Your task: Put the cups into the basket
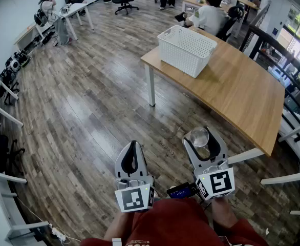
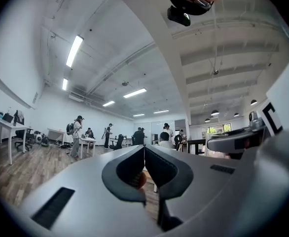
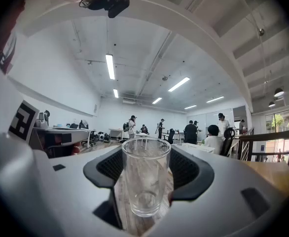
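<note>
Cup point(image 3: 145, 177), a clear empty glass, is hanging in the air close in front of the person, pinched by the right tongs point(image 1: 205, 143). The step in hand, as I am judging it, is carrying it over to the basket point(image 1: 183, 55).

To do this well, the grip is coming first. Smooth glass can slip down between the pads, so the person is needing a steady squeeze and a level hand while walking across the floor point(image 1: 88, 101). The basket is standing well apart, ahead, near a corner of the worktop point(image 1: 242, 96). The best approach is probably from above its rim. The cup should be lowered inside until its base is resting on the bottom, and only then should the pads be spreading. Letting go from high up could be cracking the glass. The basket's wall is tall, so the tongs must be clearing the rim when going in and when coming out.

The cup is standing upright between the two pads of the right tongs, mouth up. The pads are pressing on its sides and are standing wide, because the glass is wide. Just beside them, the left tongs point(image 2: 144, 168) are pressed together and are carrying nothing.
</note>
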{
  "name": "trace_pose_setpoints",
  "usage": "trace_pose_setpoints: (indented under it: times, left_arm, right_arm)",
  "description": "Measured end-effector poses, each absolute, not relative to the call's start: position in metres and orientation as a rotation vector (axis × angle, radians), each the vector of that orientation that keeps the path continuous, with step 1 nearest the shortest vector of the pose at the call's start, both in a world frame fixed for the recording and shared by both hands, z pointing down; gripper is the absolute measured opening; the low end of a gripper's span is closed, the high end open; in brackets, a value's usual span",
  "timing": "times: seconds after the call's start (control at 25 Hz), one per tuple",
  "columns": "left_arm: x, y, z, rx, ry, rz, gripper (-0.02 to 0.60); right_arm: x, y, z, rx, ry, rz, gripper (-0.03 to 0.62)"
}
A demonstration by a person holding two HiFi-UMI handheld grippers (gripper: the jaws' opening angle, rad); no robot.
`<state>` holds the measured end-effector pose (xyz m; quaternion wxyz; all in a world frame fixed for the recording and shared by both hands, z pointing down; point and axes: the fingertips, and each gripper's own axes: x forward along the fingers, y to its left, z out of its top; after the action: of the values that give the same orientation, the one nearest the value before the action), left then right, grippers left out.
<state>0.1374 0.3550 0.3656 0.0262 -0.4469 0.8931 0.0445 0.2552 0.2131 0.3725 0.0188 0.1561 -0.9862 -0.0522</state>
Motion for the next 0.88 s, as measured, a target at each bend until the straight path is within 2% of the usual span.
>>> trace_pose_setpoints:
  times: [0.88]
  left_arm:
    - [0.168,0.334,0.365,-1.420,2.740,0.138,0.009]
  right_arm:
    - [0.284,0.196,0.374,0.461,-3.082,-0.092,0.285]
